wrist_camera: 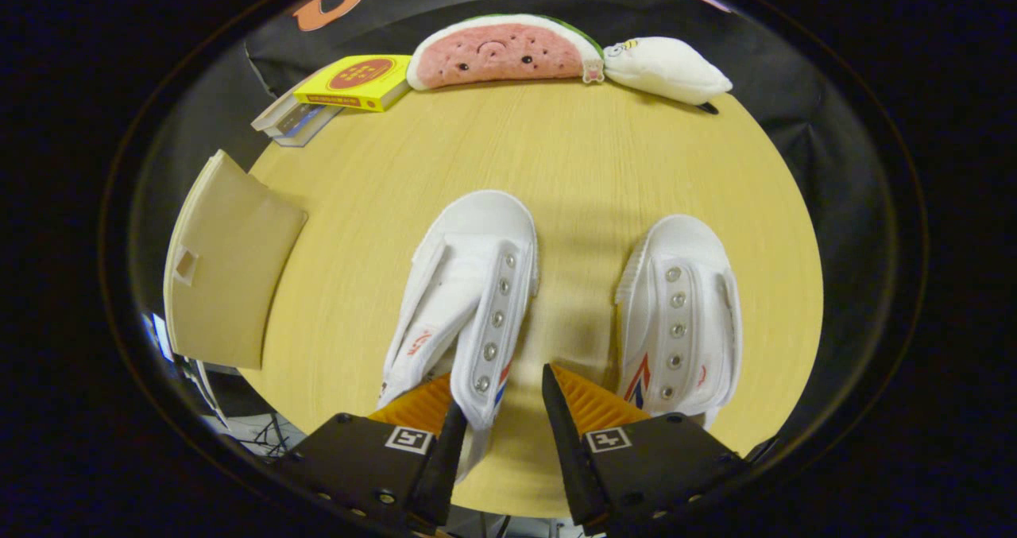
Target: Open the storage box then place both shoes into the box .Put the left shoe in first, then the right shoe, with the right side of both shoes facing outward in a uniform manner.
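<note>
1. On the round pale-wood counter (572, 164), both white canvas lace-less shoes with metal eyelets lying side by side, toes pointing away from the gripper (504, 419); neither boxed yet.
2. Beside the left-hand white shoe (469, 299), over the counter's edge, a beige plastic panel with a small square notch (218, 284); probably the storage box or its lid, though cannot tell which, nor whether open.
3. Jaws apart, nothing clamped. One finger (421, 407) touching or overlapping the heel side of the left-hand shoe, the other (592, 403) in the gap just beside the right-hand white shoe (679, 315).
4. Judged: loading not begun; first pick likely the step in hand, both placements left.
5. Shoe details: soft uppers, eyelet rows, red-and-blue stripe marks near the heels, rubber toe caps.
6. Well beyond the left-hand shoe, at the far rim: yellow flat carton (357, 81), watermelon-slice plush (504, 53), white plush (663, 69).
</note>
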